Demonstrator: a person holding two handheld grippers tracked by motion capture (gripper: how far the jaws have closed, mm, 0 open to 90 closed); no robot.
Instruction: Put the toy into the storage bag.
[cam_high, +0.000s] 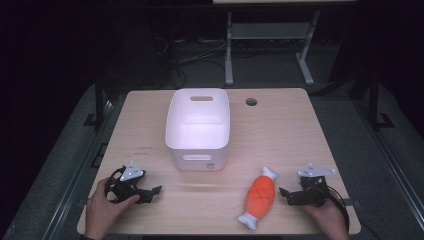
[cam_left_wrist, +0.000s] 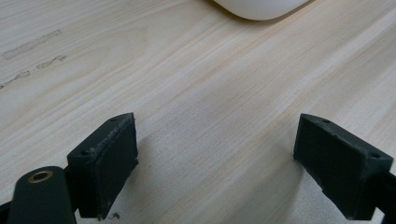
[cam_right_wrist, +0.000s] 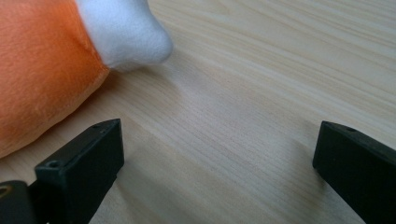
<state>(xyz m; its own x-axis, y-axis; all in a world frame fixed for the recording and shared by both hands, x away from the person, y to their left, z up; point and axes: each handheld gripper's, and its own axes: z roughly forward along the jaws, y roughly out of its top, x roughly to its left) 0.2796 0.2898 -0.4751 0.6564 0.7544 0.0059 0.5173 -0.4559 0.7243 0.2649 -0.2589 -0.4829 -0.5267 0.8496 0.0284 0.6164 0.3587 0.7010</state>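
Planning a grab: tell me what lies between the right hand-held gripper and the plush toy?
Bare tabletop separates the right hand-held gripper from the plush toy, seen in the right gripper view.

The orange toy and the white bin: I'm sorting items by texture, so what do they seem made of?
The orange toy looks like soft plush: fuzzy orange fabric with stitched lines and puffy white ends. The white bin looks like smooth moulded plastic, with a faint sheen, rounded corners and cut-out handle slots.

The surface (cam_left_wrist: 196, 93) is pale wood grain, matt. Ahead of the left claw (cam_left_wrist: 215, 168), matt black and rough-edged, the bin (cam_high: 197, 127) looks like smooth white plastic. Beside the right claw (cam_right_wrist: 219, 172), the toy (cam_right_wrist: 42, 70) is fuzzy orange-and-white plush.
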